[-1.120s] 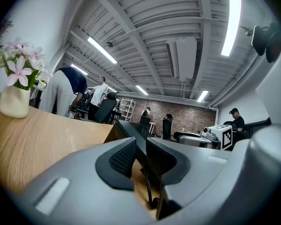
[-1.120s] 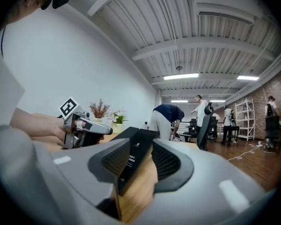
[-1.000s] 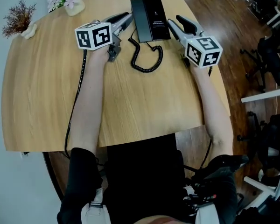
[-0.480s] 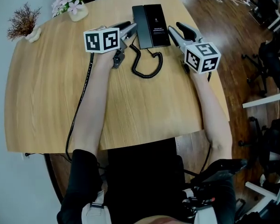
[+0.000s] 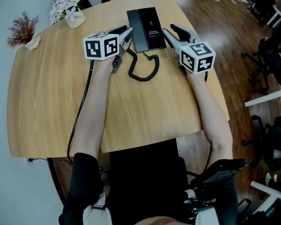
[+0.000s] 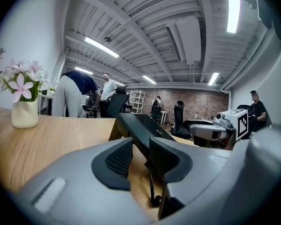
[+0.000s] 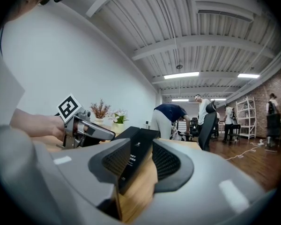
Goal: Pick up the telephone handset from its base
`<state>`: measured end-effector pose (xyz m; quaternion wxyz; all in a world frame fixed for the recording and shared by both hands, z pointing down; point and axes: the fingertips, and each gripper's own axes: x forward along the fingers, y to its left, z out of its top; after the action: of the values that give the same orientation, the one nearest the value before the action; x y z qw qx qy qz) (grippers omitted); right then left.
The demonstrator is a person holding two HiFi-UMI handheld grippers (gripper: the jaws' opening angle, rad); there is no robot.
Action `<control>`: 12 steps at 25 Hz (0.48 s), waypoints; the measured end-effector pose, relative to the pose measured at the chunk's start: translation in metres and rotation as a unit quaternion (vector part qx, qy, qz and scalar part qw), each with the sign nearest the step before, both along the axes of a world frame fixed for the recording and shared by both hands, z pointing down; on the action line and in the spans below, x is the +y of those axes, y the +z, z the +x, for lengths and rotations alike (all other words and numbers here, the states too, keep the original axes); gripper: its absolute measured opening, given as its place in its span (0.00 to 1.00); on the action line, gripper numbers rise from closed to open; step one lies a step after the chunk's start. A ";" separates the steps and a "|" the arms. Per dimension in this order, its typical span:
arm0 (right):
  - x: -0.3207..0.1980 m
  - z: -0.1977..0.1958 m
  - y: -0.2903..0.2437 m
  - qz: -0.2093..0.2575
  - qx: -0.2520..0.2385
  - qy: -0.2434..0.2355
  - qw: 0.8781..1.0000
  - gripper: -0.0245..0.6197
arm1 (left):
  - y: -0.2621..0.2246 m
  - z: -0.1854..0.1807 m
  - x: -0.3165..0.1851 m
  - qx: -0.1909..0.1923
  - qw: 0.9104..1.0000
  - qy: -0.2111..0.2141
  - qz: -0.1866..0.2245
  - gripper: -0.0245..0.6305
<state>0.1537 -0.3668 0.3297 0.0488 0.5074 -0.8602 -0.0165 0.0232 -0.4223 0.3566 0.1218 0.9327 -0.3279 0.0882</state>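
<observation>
- Approach step: handset [image 5: 136, 32] lies on its base [image 5: 156, 27] at the far side of the desk [image 5: 47, 88], not lifted.
- Left tongs [image 5: 125, 32]: partly apart, just been opening, clamped on nothing; tips just beside the handset's left edge.
- Cord [image 5: 143, 68]: coiled loose in front of the phone.
- Right tongs [image 5: 168, 30]: wide apart, just been closing slightly; base corner in the gap, pads not pressing.
- Next, my read: left tongs straddle the handset, clamp, lift; watch cord drag.

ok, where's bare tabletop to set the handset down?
Widest: the table's left half, from the left forearm out to the edge, below the flower vase and dried sprig. Also the near strip between the forearms, below the coiled cord. Crowded: far middle, around the telephone.
</observation>
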 end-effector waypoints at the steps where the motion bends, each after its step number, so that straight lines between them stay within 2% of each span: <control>1: 0.000 -0.001 0.000 0.000 0.000 -0.001 1.000 0.26 | 0.000 -0.001 0.000 0.004 1.000 0.000 -0.005 0.22; 3: 0.000 0.000 0.000 0.000 -0.001 -0.002 1.000 0.26 | -0.003 -0.004 0.001 0.043 0.999 0.006 -0.028 0.22; 6: 0.002 0.005 -0.001 -0.001 -0.002 0.001 1.000 0.26 | -0.013 -0.007 0.003 0.140 0.987 0.020 -0.077 0.21; 8: 0.002 0.005 -0.001 -0.003 -0.005 0.000 1.000 0.26 | -0.015 -0.012 0.003 0.157 0.984 0.020 -0.085 0.21; 12: 0.002 0.003 -0.001 -0.006 -0.003 -0.006 1.000 0.26 | -0.013 -0.009 0.006 0.157 0.983 0.024 -0.092 0.21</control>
<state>0.1565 -0.3650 0.3287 0.0492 0.5022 -0.8633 -0.0095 0.0139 -0.4161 0.3435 0.2551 0.9273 -0.2727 -0.0265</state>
